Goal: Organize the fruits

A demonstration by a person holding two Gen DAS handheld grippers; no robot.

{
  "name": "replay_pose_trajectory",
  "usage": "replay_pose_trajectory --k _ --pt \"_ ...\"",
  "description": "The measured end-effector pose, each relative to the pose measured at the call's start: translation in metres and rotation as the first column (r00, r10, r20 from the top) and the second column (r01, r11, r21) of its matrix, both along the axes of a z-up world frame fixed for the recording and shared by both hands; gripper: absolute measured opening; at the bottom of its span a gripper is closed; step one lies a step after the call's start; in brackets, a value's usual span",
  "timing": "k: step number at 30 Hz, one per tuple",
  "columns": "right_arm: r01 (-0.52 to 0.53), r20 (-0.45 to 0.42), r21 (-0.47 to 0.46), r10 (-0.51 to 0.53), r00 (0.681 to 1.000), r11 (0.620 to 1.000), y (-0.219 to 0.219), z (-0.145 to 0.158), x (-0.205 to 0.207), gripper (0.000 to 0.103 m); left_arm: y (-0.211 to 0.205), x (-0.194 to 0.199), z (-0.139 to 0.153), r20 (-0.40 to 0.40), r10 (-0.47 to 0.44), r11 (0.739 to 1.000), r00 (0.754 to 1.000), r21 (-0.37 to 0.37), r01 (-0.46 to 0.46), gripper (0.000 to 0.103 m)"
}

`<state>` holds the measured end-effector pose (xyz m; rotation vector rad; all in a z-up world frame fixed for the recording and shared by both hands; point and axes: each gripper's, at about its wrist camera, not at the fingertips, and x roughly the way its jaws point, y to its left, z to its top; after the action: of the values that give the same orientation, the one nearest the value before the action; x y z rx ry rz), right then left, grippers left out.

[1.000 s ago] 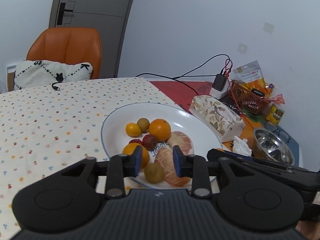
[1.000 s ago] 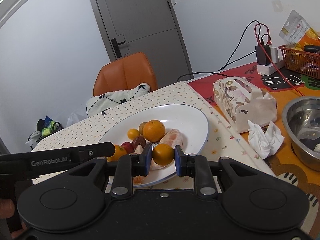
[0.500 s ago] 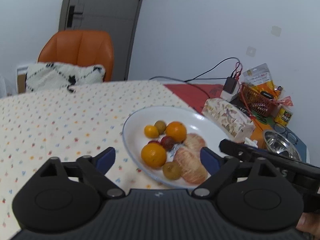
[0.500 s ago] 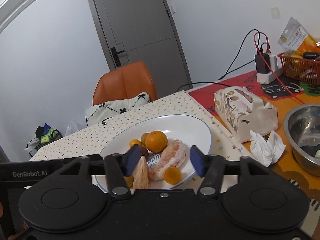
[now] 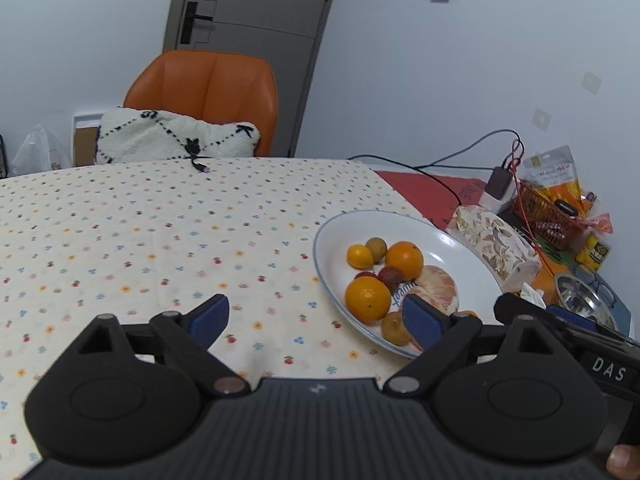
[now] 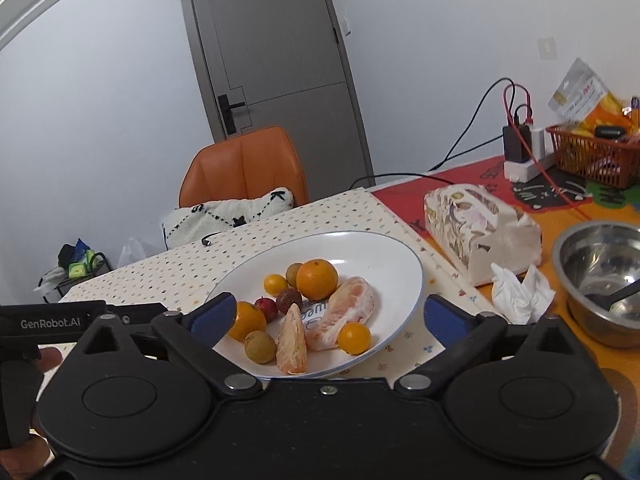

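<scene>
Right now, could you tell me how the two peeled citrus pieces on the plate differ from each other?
The larger peeled piece is a thick curved chunk of several segments lying toward the plate's middle. The smaller peeled wedge is a narrow triangular piece, its point aimed away from the right wrist camera, lying nearer the plate rim. A small orange fruit rests against the larger piece, a brown round fruit beside the wedge. Both are pale pinkish orange.

The white plate (image 6: 404,254) looks smooth and shiny. Beside the plate, the metal bowl (image 6: 596,264) gleams. The tablecloth (image 5: 140,232) under the plate is soft, matt cloth.
</scene>
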<state>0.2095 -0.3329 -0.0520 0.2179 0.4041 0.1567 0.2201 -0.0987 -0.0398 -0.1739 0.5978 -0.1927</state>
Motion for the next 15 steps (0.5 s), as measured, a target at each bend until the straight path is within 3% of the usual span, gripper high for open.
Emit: replay_pose_trajectory --k 3,15 --pt "-0.001 0.001 0.008 0.001 1.0 1.0 0.001 0.003 -0.004 0.103 0.005 -0.007 0.005 0.019 0.017 1.0 1.0 0.01 -0.017 0.103" --pt "-0.023 -0.008 0.002 0.023 1.0 1.0 0.011 0.022 -0.025 0.103 0.024 -0.039 0.028 0.074 0.053 0.999 0.996 -0.009 -0.052 0.103"
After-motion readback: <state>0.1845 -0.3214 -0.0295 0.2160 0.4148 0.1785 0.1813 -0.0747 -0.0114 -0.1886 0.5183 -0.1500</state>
